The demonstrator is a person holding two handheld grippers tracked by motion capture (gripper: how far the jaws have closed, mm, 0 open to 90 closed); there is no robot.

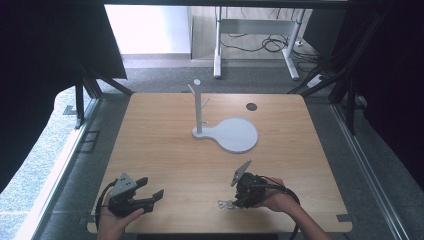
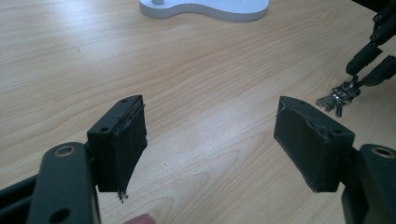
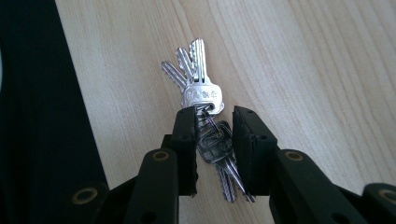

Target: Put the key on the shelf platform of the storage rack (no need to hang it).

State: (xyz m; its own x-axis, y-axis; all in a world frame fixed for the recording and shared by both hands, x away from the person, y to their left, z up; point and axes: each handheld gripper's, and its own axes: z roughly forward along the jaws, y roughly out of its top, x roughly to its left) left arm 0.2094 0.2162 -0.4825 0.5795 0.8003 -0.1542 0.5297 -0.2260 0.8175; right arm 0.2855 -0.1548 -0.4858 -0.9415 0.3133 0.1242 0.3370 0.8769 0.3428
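High view: on the table [image 1: 165, 150], a white stand [image 1: 226, 131] sits toward the far middle. Nearer than it and to the left, the left gripper [image 1: 150, 192] is spread wide. Nearer and slightly right, the right gripper [image 1: 231, 202] points down at the keys [image 1: 226, 204].

Left gripper view: jaws apart over bare wood, stand's base beyond.

Right gripper view: jaws close around the keys [image 3: 205, 121], pinching the bunch against the table.
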